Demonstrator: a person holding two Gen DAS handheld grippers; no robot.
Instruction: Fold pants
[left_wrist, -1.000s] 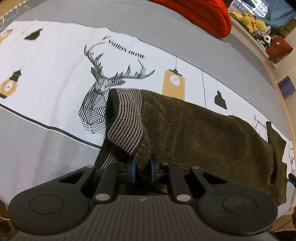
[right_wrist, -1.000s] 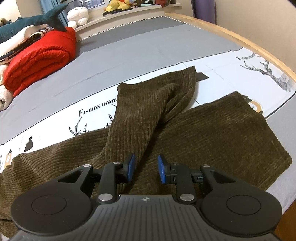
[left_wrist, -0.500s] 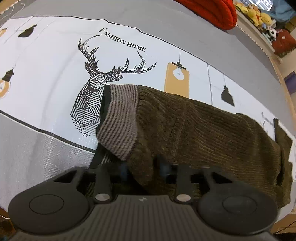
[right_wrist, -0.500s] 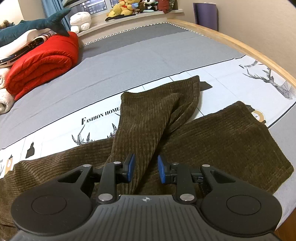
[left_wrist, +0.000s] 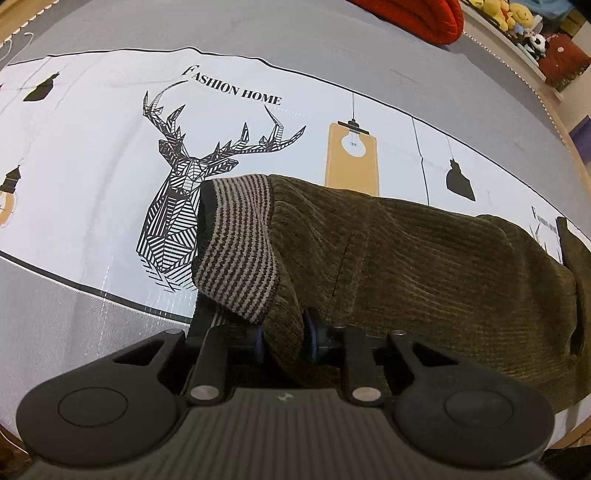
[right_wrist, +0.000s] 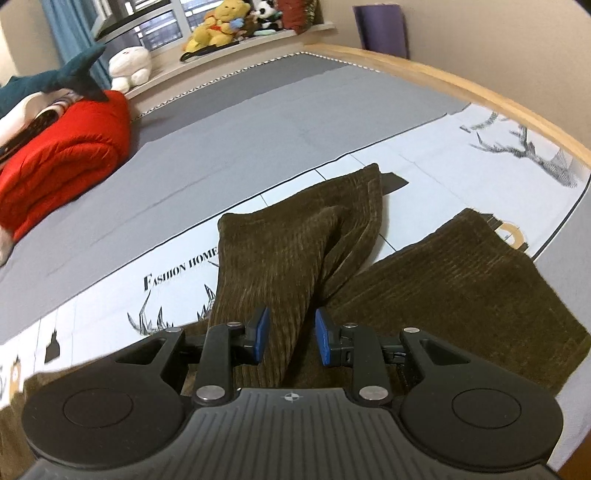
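Right gripper (right_wrist: 290, 339) jaws are opening: the gap between the blue pads is wider than a second ago, with a raised fold of the brown corduroy pants (right_wrist: 443, 288) between them. The right view is tilted up, so more window ledge is seen. In the left view, the striped waistband (left_wrist: 240, 243) is seen lower, over the deer print (left_wrist: 177, 206).
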